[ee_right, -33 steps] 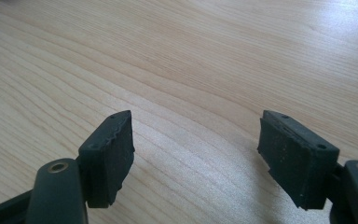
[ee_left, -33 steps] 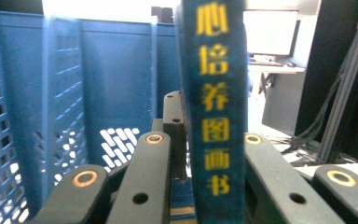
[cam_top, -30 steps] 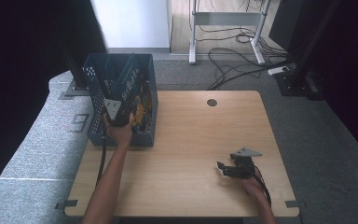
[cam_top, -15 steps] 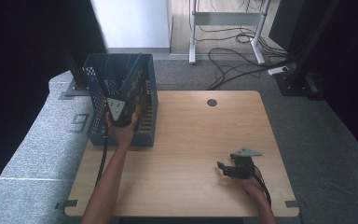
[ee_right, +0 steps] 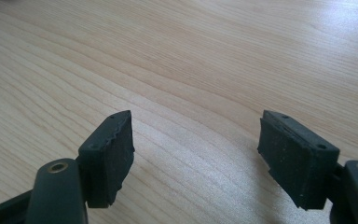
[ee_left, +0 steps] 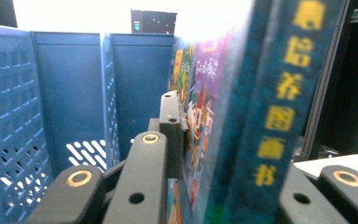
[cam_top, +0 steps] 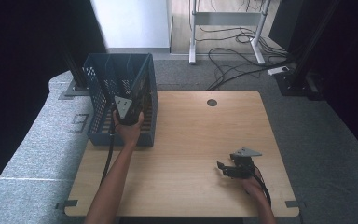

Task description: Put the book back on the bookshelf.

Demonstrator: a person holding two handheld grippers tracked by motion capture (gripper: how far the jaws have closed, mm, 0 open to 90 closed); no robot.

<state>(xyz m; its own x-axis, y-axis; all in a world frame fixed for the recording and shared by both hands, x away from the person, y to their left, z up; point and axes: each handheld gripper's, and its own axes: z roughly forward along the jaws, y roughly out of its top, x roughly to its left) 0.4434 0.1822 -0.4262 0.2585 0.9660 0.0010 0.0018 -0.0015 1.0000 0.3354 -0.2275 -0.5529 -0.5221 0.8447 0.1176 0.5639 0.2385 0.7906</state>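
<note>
A blue plastic basket (cam_top: 98, 93) stands at the table's far left corner. Colourful books (cam_top: 143, 88) stand along its right wall. My left gripper (cam_top: 128, 106) reaches into the basket from the near side. In the left gripper view its jaws (ee_left: 223, 140) straddle a dark teal book (ee_left: 270, 116) with yellow characters on the spine. The left fingertip (ee_left: 170, 121) lies against the picture cover. The jaws have just been opening a little, with the book still between them. My right gripper (cam_top: 224, 169) rests low over the wooden table (cam_top: 191, 130) at the near right, open (ee_right: 196, 154), holding nothing.
A round cable hole (cam_top: 211, 102) sits near the table's far edge. Grey carpet surrounds the table, with cables (cam_top: 233, 60) and a white desk frame (cam_top: 223, 18) on the floor behind. The basket's left compartment (ee_left: 74, 116) holds nothing that I can see.
My left hand and gripper have shifted a little farther into the basket along its right side. The right gripper has stayed in place.
</note>
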